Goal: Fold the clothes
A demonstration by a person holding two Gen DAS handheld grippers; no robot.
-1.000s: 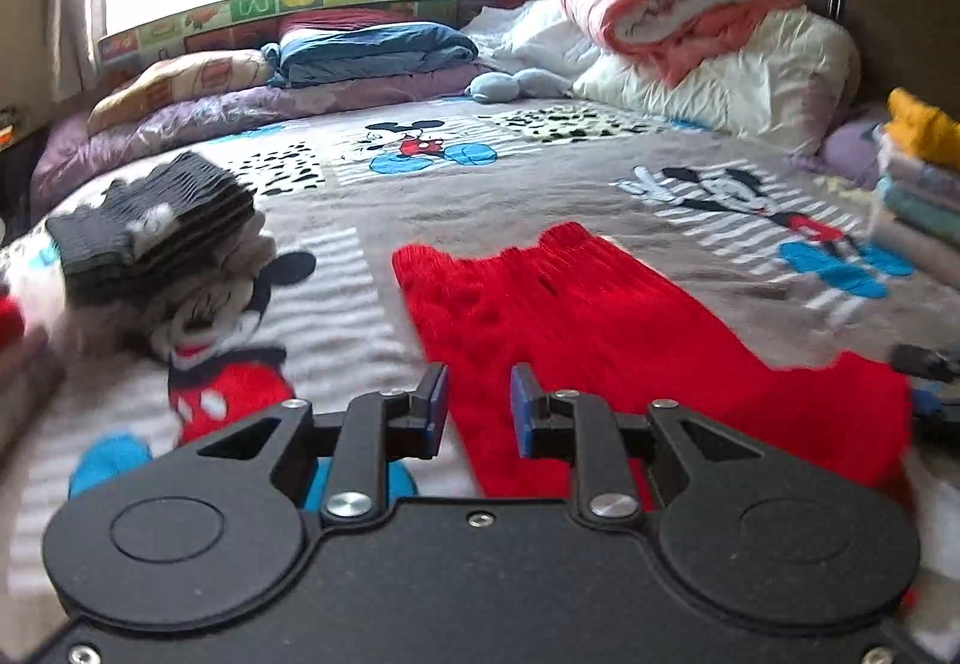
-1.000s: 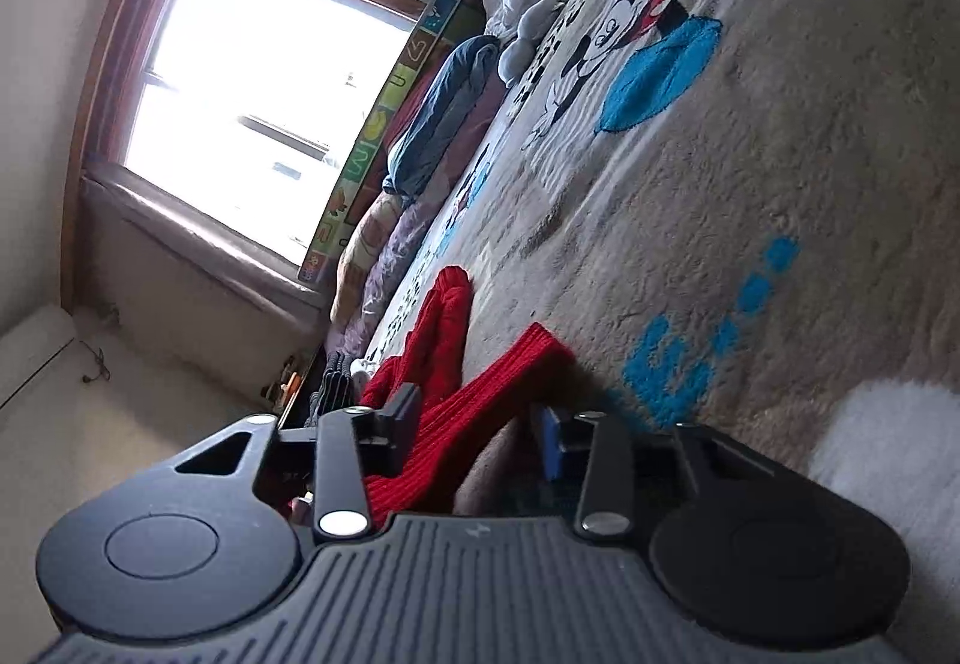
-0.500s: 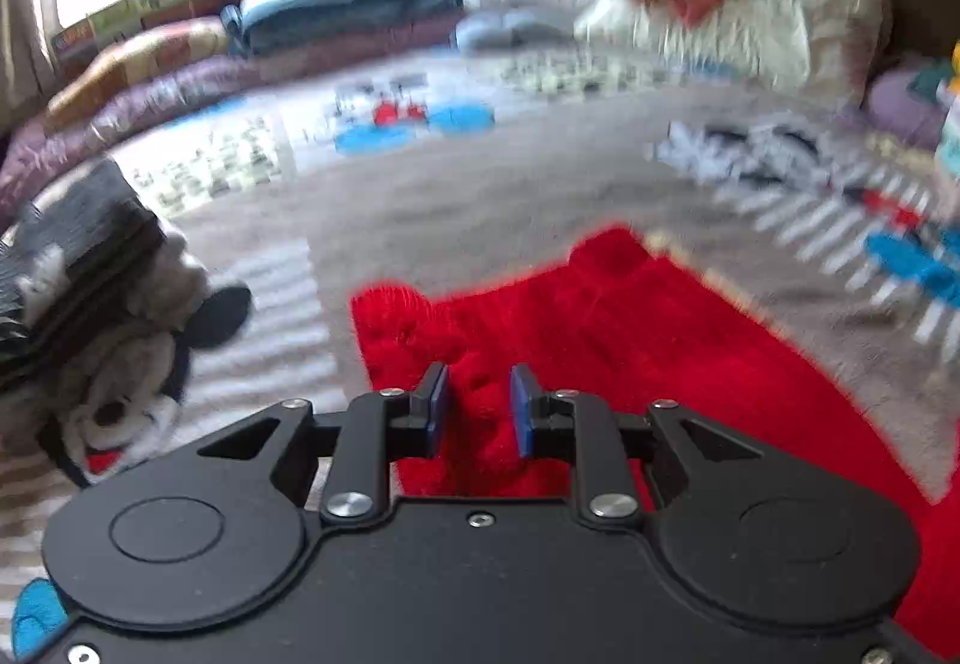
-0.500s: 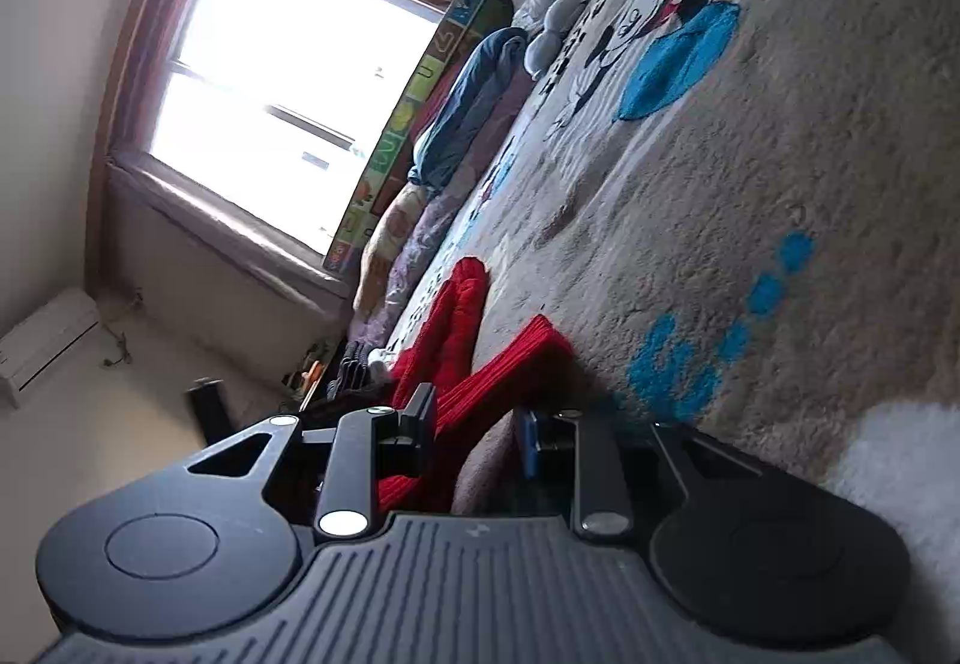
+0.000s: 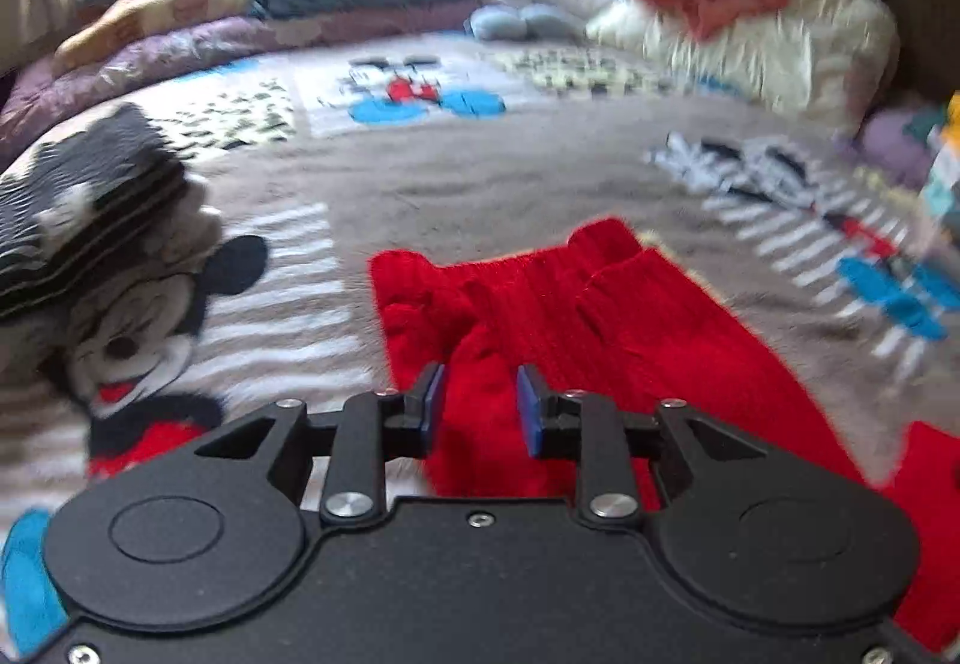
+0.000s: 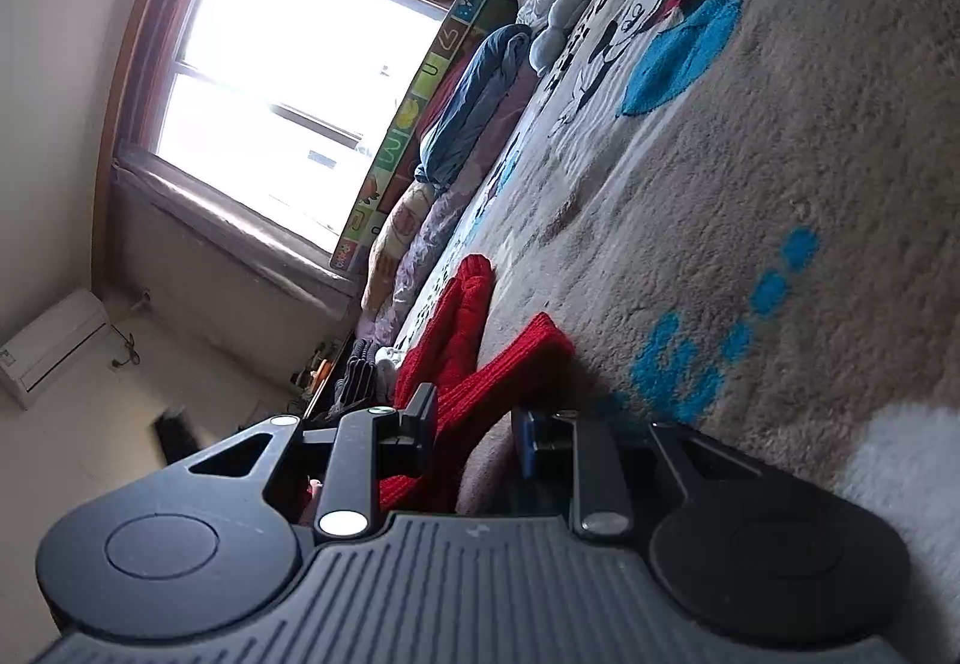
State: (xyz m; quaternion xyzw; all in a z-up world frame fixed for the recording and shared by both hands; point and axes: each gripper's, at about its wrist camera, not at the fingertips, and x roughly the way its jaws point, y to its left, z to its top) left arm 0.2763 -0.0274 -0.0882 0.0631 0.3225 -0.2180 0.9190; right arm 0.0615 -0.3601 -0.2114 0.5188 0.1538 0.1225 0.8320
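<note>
Left gripper (image 5: 475,404) released over red knit garment (image 5: 600,316) mid-bed (image 5: 480,184); right gripper (image 6: 474,433) released astride its edge. Advise clenching both evenly before lifting.

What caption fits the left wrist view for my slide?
Left gripper, jaws open, over a red knit garment spread on a cartoon-print blanket.

One red knit garment (image 5: 630,328), one striped folded garment (image 5: 90,208), two grippers (image 5: 477,410).
</note>
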